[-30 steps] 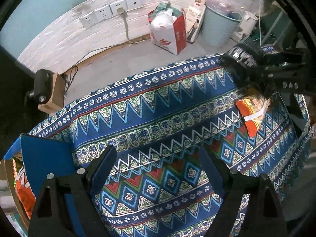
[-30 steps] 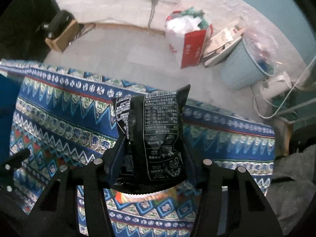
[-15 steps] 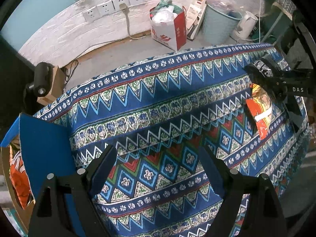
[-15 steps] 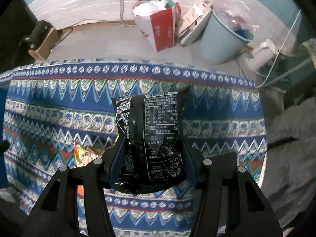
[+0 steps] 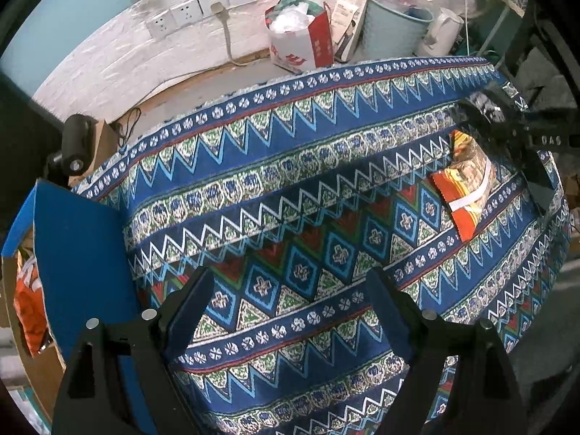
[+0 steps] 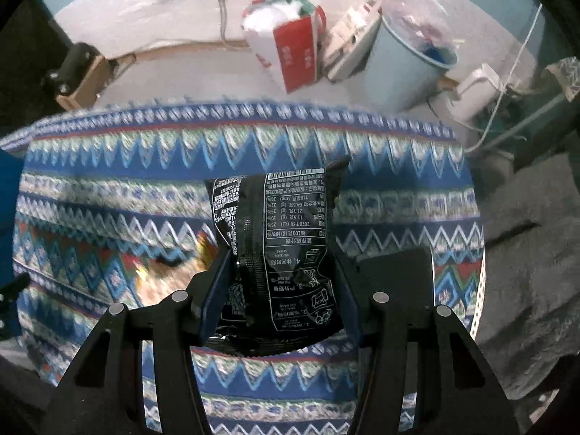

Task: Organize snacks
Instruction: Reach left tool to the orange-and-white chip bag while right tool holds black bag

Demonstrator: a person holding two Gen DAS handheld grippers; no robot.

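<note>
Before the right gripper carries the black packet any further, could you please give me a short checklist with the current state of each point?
1. Right gripper clamped on black snack packet: ok.
2. Packet gripped on both sides, none of it seen slipping out: ok.
3. Left gripper open and empty: ok.
4. Orange snack packet lying flat on the patterned tablecloth: ok.
5. Blue box at the table's left edge has room: cannot tell.

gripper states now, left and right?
Left gripper: open, nothing between the fingers.
Right gripper: closed on the black snack packet.
</note>
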